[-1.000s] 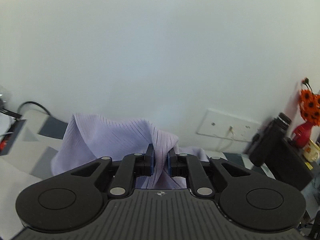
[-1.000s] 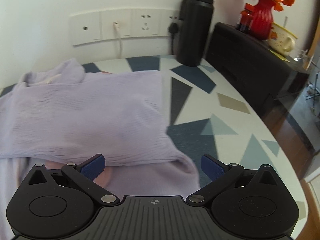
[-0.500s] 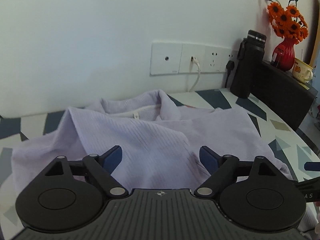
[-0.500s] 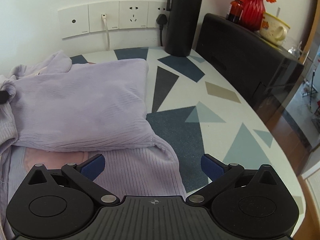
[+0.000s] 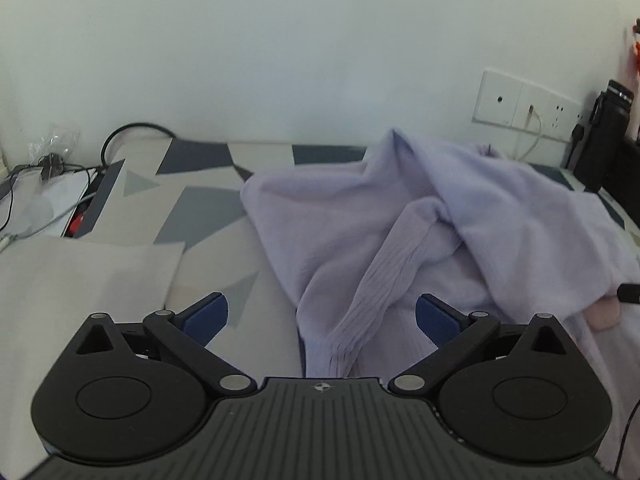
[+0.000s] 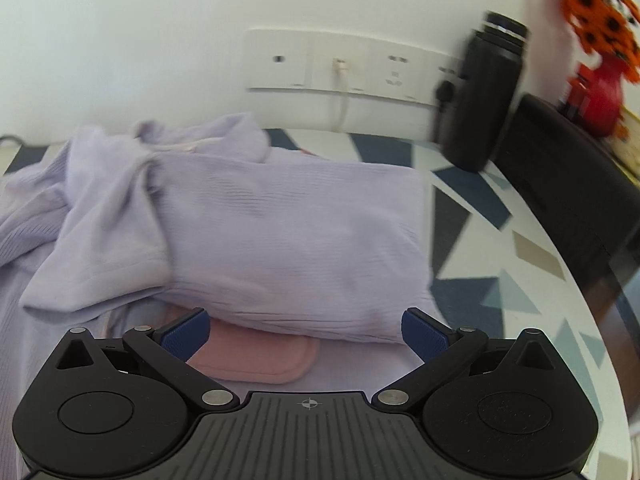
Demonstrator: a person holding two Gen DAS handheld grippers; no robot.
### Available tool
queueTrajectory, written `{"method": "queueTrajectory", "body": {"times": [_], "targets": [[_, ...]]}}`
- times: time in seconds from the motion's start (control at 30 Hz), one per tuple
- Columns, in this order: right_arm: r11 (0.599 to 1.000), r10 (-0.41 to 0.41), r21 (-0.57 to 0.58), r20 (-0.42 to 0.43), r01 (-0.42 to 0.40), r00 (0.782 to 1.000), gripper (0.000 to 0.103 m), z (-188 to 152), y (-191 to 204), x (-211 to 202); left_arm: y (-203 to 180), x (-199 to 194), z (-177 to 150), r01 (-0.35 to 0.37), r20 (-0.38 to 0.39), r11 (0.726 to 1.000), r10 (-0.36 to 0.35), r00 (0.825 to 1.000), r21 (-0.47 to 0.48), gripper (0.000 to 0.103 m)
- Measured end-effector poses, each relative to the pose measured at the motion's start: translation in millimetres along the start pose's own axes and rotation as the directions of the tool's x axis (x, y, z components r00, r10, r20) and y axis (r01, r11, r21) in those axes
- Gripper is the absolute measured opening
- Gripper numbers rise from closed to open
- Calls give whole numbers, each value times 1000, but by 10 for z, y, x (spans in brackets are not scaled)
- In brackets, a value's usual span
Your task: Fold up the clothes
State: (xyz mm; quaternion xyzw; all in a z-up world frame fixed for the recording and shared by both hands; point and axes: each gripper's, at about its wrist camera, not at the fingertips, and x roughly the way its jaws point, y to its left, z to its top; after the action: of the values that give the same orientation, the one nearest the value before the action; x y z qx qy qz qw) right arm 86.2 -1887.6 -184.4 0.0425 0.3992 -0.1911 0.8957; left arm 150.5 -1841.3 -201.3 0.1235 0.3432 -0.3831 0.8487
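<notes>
Now both grippers, left (image 5: pixel 322 316) and right (image 6: pixel 306 330), gape empty over the lilac sweater (image 6: pixel 288 236) (half folded).

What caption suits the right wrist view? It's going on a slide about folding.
Open right gripper poised over a partly folded lilac sweater and pink patch on the patterned table.

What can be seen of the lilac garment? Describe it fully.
The lilac garment is a soft ribbed knit, partly folded on the patterned table. One flap lies flat across the body; a ribbed sleeve trails toward the left gripper. The collar bunches near the wall. A pink pad pokes out beneath. Both grippers are open, neither gripping it.
</notes>
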Motion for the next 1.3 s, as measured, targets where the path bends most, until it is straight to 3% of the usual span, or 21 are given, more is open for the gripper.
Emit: {"method": "queueTrajectory", "body": {"times": [0.17, 0.3, 0.4, 0.53, 0.63, 0.67, 0.7, 0.77, 0.87, 0.9, 0.93, 1.0, 1.1, 1.17, 1.3], "targets": [[993, 60, -104, 12, -58, 998, 102, 16, 351, 64, 36, 141, -131, -54, -47, 998, 52, 998, -28, 102], [985, 83, -159, 104, -66, 991, 100, 100, 538, -2, 83, 289, -133, -115, -105, 992, 109, 988, -50, 102], [991, 96, -106, 179, -77, 979, 94, 217, 496, -84, 193, 341, -170, -105, -117, 991, 95, 989, -80, 103], [990, 139, -24, 216, -137, 967, 82, 334, 317, -88, 238, 318, -201, -98, -98, 994, 92, 991, -57, 103], [982, 178, 32, 197, -188, 964, 37, 401, 171, -14, 269, 332, -185, -101, -100, 994, 96, 990, -51, 103], [978, 189, 56, 193, -203, 963, 14, 426, 114, 11, 284, 342, -178, -101, -99, 994, 96, 990, -49, 103], [972, 183, 107, 200, -207, 963, 4, 463, 5, 40, 294, 342, -177, -107, -98, 993, 102, 990, -48, 103], [953, 168, 213, 213, -214, 962, 4, 539, -221, 101, 346, 350, -178, -108, -95, 992, 102, 990, -61, 103], [878, 124, 432, 213, -207, 969, 8, 657, -720, 251, 366, 343, -186, -100, -88, 993, 94, 992, -64, 103], [840, 97, 512, 185, -180, 978, 23, 692, -883, 299, 364, 343, -189, -99, -86, 993, 94, 992, -62, 103], [809, 78, 563, 180, -168, 980, 31, 681, -1013, 309, 363, 342, -191, -99, -84, 993, 94, 992, -59, 103], [744, 43, 652, 169, -145, 985, 35, 651, -1264, 322, 359, 341, -198, -98, -80, 994, 93, 992, -55, 103], [726, 19, 674, 182, -138, 983, 49, 492, -1473, 239, 356, 343, -213, -97, -71, 994, 93, 993, -51, 103], [729, 43, 666, 185, -157, 982, 49, 387, -1546, 206, 350, 342, -223, -96, -62, 994, 93, 994, -48, 103], [820, 145, 533, 155, -207, 977, 49, 233, -1354, 161, 337, 341, -240, -103, -51, 993, 100, 994, -51, 103]]}}
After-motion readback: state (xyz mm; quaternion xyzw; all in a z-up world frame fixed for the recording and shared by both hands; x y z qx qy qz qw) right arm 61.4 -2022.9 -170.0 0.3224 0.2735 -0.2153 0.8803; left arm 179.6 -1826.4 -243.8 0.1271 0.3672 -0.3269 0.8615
